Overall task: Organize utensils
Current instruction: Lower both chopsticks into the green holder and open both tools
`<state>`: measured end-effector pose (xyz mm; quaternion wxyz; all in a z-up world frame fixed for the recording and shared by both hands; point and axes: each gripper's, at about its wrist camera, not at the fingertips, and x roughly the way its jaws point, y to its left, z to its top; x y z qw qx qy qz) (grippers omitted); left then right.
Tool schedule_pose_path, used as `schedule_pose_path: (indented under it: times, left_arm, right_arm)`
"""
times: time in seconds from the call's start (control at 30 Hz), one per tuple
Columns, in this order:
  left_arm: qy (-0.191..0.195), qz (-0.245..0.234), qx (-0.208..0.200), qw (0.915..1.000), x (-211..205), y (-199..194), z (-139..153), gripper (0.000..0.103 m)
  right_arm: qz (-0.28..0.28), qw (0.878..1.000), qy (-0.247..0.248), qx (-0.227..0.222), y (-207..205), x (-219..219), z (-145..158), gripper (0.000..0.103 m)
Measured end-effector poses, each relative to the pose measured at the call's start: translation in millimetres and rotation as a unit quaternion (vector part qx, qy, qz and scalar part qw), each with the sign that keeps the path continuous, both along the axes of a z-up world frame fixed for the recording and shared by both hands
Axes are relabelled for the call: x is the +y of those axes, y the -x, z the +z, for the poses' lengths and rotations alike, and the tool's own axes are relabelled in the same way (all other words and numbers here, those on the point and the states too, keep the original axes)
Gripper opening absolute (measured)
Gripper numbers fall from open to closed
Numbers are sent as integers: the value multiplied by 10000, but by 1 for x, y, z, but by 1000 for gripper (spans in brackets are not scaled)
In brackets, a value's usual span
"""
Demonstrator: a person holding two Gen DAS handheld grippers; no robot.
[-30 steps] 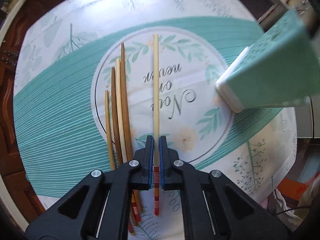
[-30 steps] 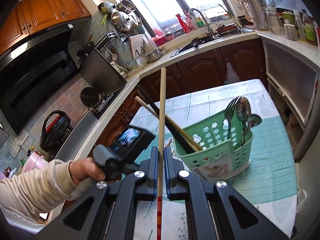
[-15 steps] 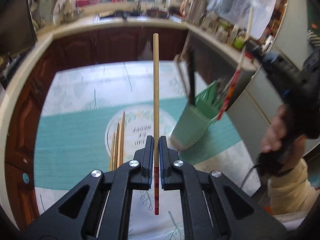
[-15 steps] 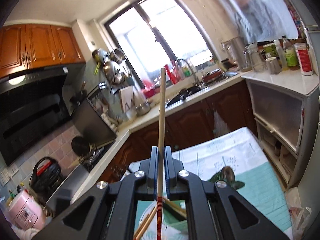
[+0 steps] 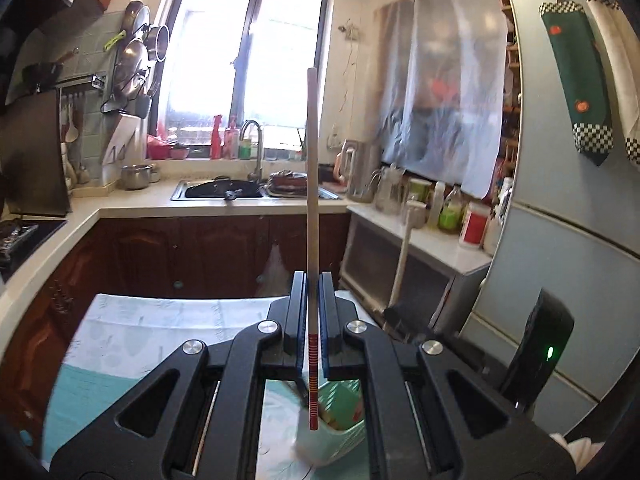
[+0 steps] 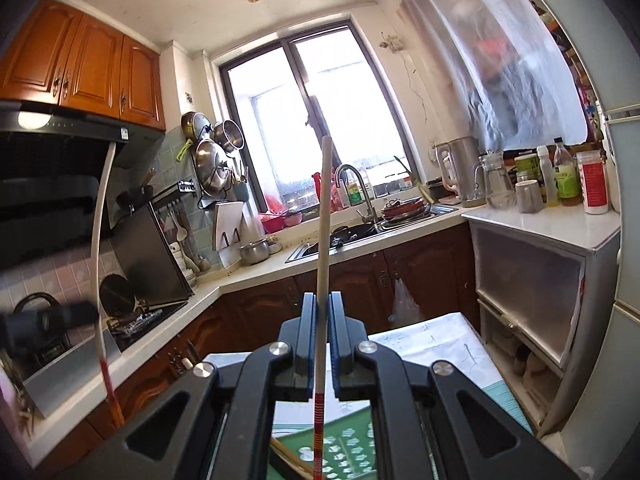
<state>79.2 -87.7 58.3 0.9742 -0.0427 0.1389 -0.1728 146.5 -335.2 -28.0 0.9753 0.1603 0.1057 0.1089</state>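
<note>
My left gripper is shut on a pale chopstick with a red-striped end, which stands upright in the view. Its striped end hangs over the green utensil basket, seen low between the gripper's arms. My right gripper is shut on a matching pale chopstick, also upright. The green basket lies just below it, with brown chopsticks leaning inside. In the right wrist view the left gripper's body shows blurred at the far left with its chopstick.
The table with its white and teal cloth lies below. Beyond it runs a counter with a sink under the window. A low cabinet with bottles and jugs and a fridge stand on the right, a stove on the left.
The left gripper has risen off the table and tilted up with its chopstick, so the loose chopsticks on the cloth have left its view. The right gripper has tilted up too; the basket sank to the bottom edge.
</note>
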Motion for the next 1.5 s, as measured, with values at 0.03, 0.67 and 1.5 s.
schedule_pose_path:
  times: [0.03,0.67,1.5]
  left_arm:
    - [72,-31,-89,9999,-4,-3,-3,3]
    - [-61,-249,58,9997,-57,-75,-138,3]
    - [-260,58,2115,9770,15,-22,-178,43]
  right_arm:
    - [15,10000,56,-8,-1,0,-4,5]
    - [383,9986,312,189,6,4,-40,5]
    - [1520,9840,737,571,18,34,-30,8]
